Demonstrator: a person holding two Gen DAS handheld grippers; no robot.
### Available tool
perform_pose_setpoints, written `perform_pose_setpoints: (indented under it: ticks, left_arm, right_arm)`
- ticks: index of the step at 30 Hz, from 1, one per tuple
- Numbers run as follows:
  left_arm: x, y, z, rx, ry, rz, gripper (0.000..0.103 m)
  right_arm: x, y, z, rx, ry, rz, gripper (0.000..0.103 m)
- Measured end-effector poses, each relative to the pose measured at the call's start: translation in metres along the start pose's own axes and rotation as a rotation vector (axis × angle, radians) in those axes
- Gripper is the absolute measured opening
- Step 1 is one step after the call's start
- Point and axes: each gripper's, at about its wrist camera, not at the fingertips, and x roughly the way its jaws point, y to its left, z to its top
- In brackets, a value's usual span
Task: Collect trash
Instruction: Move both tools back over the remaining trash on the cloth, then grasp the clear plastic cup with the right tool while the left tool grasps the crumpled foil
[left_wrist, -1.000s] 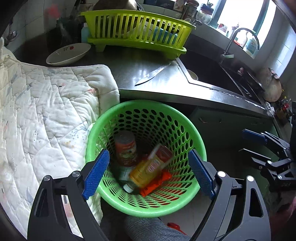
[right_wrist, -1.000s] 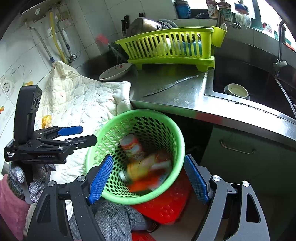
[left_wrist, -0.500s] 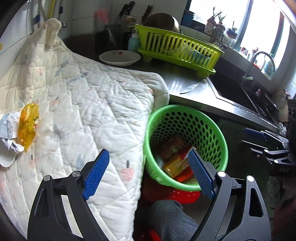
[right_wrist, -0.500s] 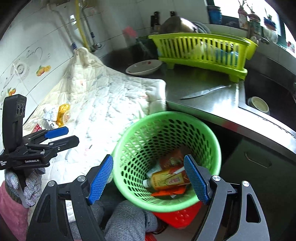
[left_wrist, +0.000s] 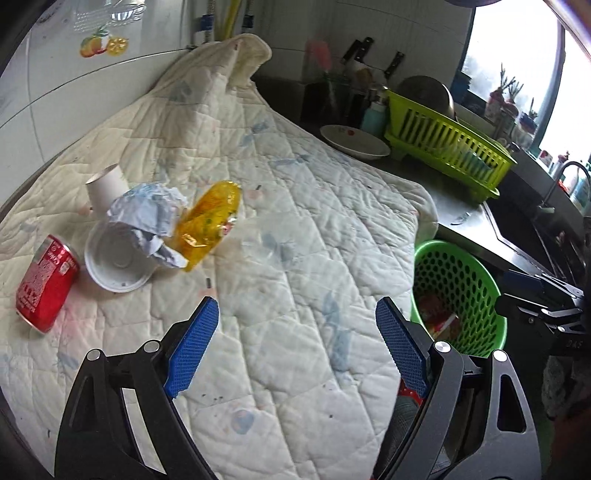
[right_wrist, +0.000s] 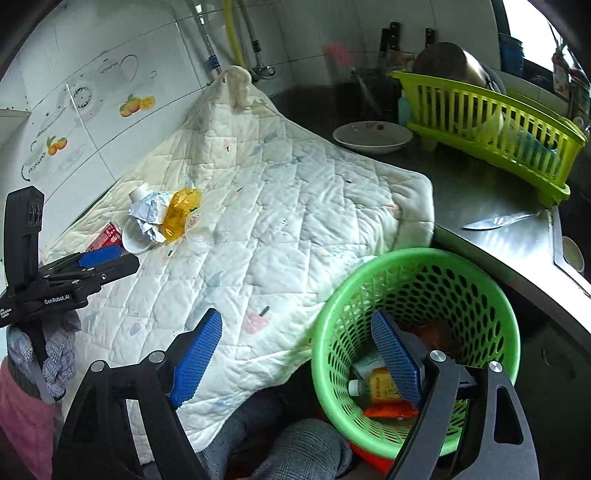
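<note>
**Left wrist view: basket partly filled, a pile left on the quilt**

Some trash is already in the green basket (right_wrist: 417, 291): a yellow bottle (right_wrist: 373, 382), an orange wrapper (right_wrist: 388, 409) and something red behind, too hidden to name. The basket sits off the quilt's (left_wrist: 295, 229) near corner, below the counter edge.

Still to collect, clustered at the quilt's far left: a red can (left_wrist: 46, 282) on its side, a white lid (left_wrist: 116, 262), a paper cup (left_wrist: 105, 184), crumpled paper (left_wrist: 147, 214) and a yellow bag (left_wrist: 208, 223).

Left gripper (left_wrist: 295, 350) stands wide with nothing between its pads, pointed at the quilt near the pile. Right gripper (right_wrist: 295, 356) is opening, also empty, over the basket's rim. Judging by the counts, roughly half remains.
</note>
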Motion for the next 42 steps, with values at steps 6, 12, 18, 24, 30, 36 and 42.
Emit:
perform_pose_setpoints:
  ticks: [6, 12, 18, 24, 30, 36, 42]
  left_arm:
    - [-0.009, 0.036, -0.002, -0.044, -0.014, 0.048, 0.086]
    - [-0.015, 0.066, -0.005, -0.083, -0.020, 0.086, 0.086]
    - [-0.017, 0.092, -0.008, -0.113, -0.019, 0.107, 0.086]
    - [-0.012, 0.115, -0.011, -0.145, -0.007, 0.125, 0.086]
    - [-0.003, 0.131, -0.014, -0.165, 0.010, 0.126, 0.086]
    - [0.006, 0.138, -0.013, -0.162, 0.025, 0.126, 0.086]
    - [0.013, 0.142, -0.010, -0.166, 0.031, 0.127, 0.086]
  right_arm:
    - [0.028, 0.026, 0.018, -0.033, 0.021, 0.068, 0.085]
    - [0.061, 0.055, 0.033, -0.069, 0.055, 0.138, 0.087]
    - [0.097, 0.082, 0.050, -0.126, 0.075, 0.152, 0.089]
    - [0.132, 0.093, 0.067, -0.150, 0.087, 0.173, 0.093]
    - [0.165, 0.098, 0.079, -0.183, 0.099, 0.172, 0.094]
    - [0.196, 0.096, 0.089, -0.195, 0.119, 0.202, 0.094]
    - [0.219, 0.099, 0.099, -0.201, 0.148, 0.229, 0.094]
